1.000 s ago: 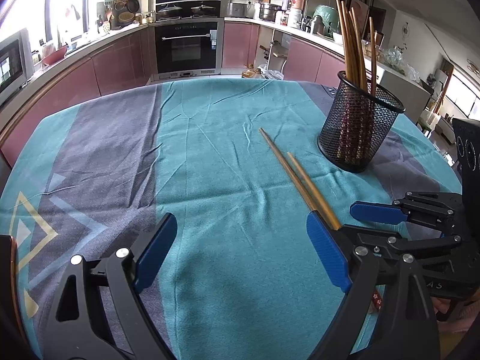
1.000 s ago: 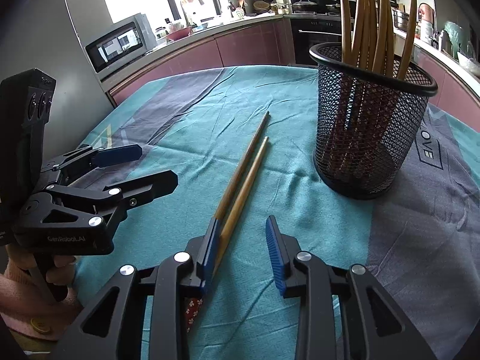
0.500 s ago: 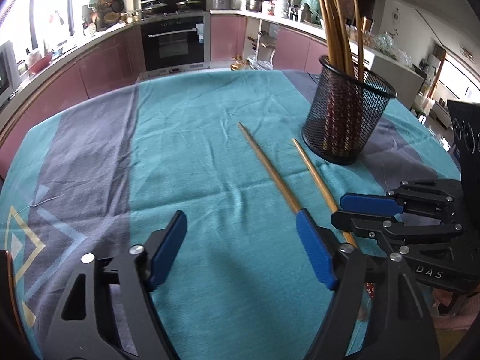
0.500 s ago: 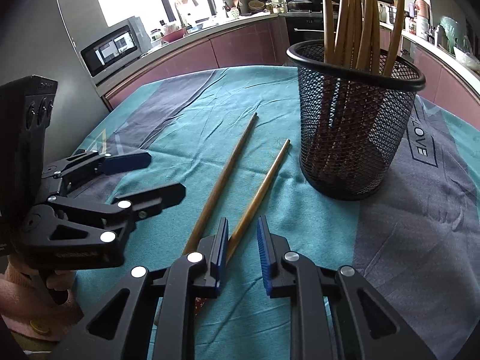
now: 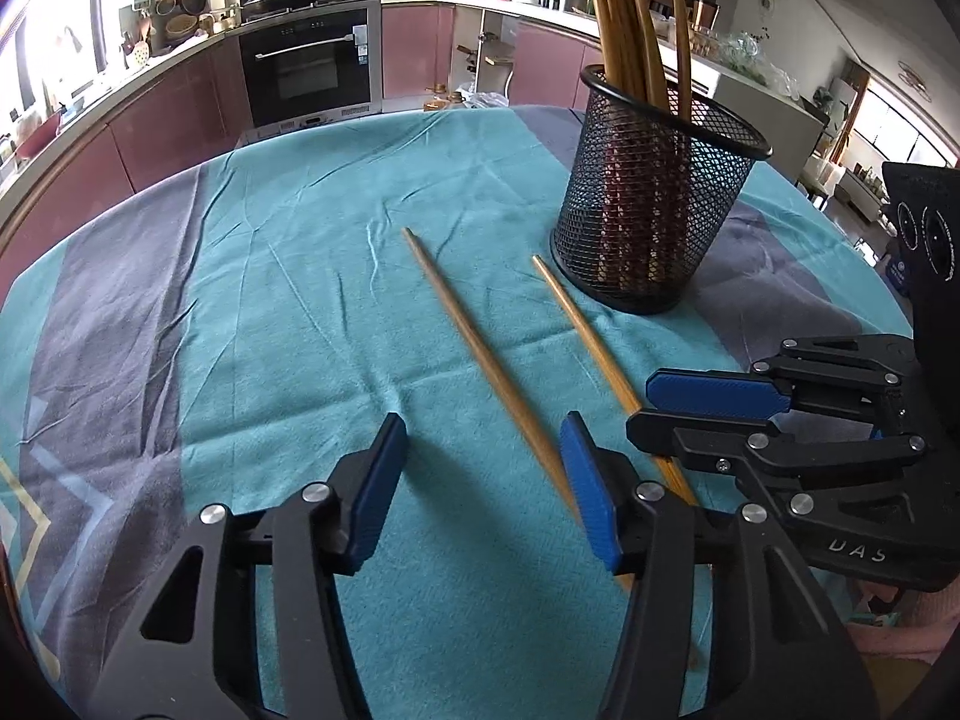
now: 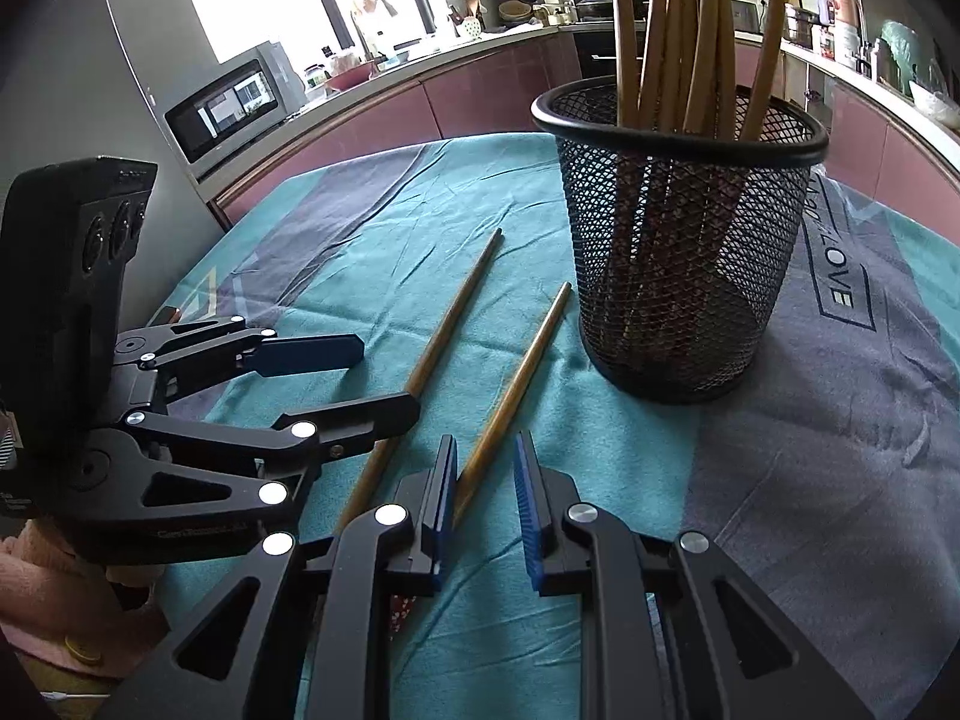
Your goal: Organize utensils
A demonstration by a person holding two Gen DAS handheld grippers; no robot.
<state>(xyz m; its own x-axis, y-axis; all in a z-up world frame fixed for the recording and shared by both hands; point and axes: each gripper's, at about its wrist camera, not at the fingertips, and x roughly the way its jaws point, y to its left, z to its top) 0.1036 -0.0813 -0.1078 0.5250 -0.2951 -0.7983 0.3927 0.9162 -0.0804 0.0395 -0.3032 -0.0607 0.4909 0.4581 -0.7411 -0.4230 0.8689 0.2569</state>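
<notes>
Now two loose wooden chopsticks lie on the teal and grey tablecloth [image 5: 288, 276], side by side but apart, their thin tips pointing toward the far kitchen counter. The left chopstick [image 5: 474, 348] is the longer-looking one in both views; the right chopstick [image 5: 585, 333] has its tip just beside the base of the black mesh holder [image 5: 654, 198], not touching it as far as can be seen. That holder stands upright on the cloth with a bundle of chopsticks [image 5: 630, 18] leaning out of its top.

The left gripper [image 5: 483, 495] hovers low over the cloth with its blue pads wide apart — the thick end of the left chopstick runs in close against the inner face of its right finger, and nothing is clamped. The right gripper [image 6: 483, 510] sits right next to it, jaws partly apart with a clear gap between the blue pads; the right chopstick's thick end passes between them, lying against the left pad, while the other pad stands off from it. From the right wrist view, the left gripper's [image 6: 360, 378] lower finger crosses over the left chopstick [image 6: 447, 318].

Behind the table — pink cabinets [image 5: 414, 42], a built-in oven [image 5: 309, 66] and a microwave [image 6: 225, 105] on the counter.
</notes>
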